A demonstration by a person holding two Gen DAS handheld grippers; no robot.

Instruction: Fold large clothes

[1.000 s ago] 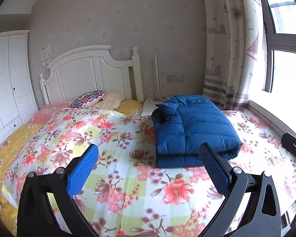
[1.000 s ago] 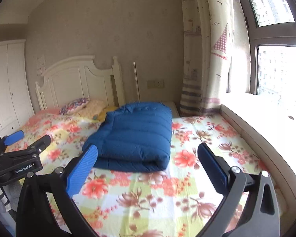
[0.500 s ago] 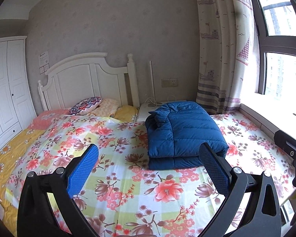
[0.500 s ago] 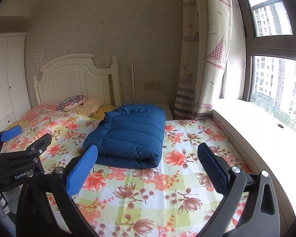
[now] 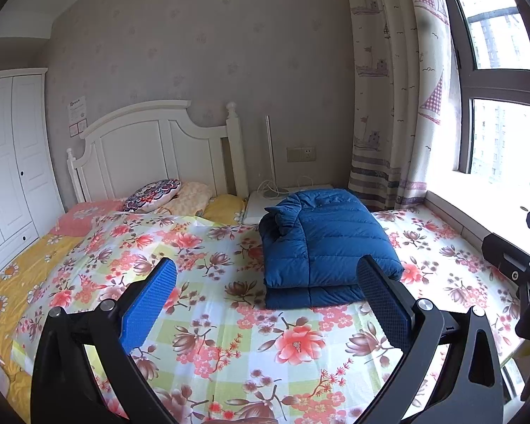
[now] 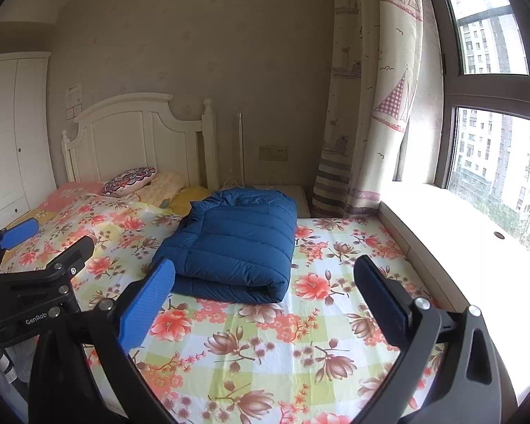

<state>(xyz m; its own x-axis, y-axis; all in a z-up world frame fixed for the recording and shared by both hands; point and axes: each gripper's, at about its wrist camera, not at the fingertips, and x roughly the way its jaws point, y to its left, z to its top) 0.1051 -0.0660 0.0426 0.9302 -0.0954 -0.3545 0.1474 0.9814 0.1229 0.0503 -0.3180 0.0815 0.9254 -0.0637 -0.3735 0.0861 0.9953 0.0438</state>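
A blue puffer jacket (image 5: 327, 243) lies folded into a thick rectangle on the floral bedspread (image 5: 201, 321), toward the window side. In the right wrist view the same jacket (image 6: 233, 247) sits ahead and slightly left. My left gripper (image 5: 265, 304) hovers open above the bed's near end, short of the jacket, with nothing between its blue pads. My right gripper (image 6: 263, 304) is also open and empty, held back from the jacket's near fold. The left gripper's body (image 6: 35, 282) shows at the left edge of the right wrist view.
A white headboard (image 5: 148, 155) and pillows (image 5: 152, 194) stand at the far end. A white wardrobe (image 5: 7, 162) is at left. A curtain (image 5: 388, 106), window (image 6: 494, 162) and wide sill (image 6: 459, 247) run along the right. A small white nightstand (image 5: 265, 201) sits behind the jacket.
Both grippers have pulled back and risen away from the folded jacket, which now looks smaller and farther off. The jacket itself has not moved.
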